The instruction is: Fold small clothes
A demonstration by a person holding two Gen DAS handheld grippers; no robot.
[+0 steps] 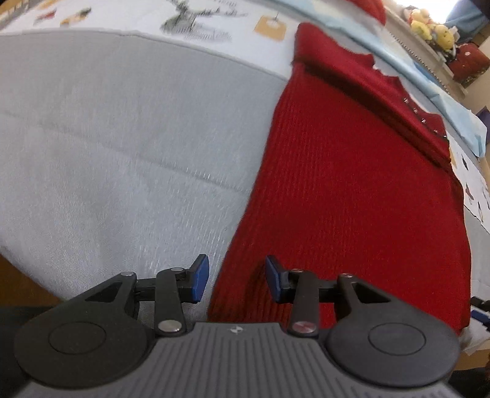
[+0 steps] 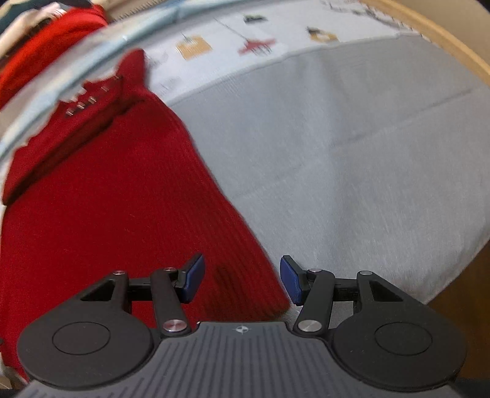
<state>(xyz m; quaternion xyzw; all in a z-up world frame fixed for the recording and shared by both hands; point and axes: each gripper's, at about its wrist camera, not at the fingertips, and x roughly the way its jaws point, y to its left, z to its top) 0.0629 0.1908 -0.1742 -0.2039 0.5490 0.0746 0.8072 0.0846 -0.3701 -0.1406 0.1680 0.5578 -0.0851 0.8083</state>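
Red ribbed knit garment (image 1: 352,189) lies spread flat on a light grey woven cloth (image 1: 122,137) that covers the surface. In the left wrist view the garment fills the right half of the picture, and in the right wrist view the same garment (image 2: 107,199) fills the left half. At its far end a darker folded band carries a short row of small metal studs (image 1: 424,118). The edge at that far end looks jagged.

The left gripper (image 1: 235,280) points steeply down at the near left side of the garment. Its two blue pads (image 1: 200,278) are spread apart and nothing is between them. One pad is above the grey cloth and the other is above the red knit, so the side edge of the garment runs through the gap. It is not possible to tell if the pads touch the fabric.

The right gripper (image 2: 242,280) also points down, at the near right corner of the garment. Its blue pads (image 2: 196,277) stand wider apart than those of the left one, and they pinch nothing. The left pad is over the red knit and the right pad is over the grey cloth.

Beyond the grey cloth lies a white printed cloth with small coloured pictures (image 2: 254,46). In the left wrist view some yellow plush toys (image 1: 431,29) sit far away at the upper right. Both pictures are a little blurred.
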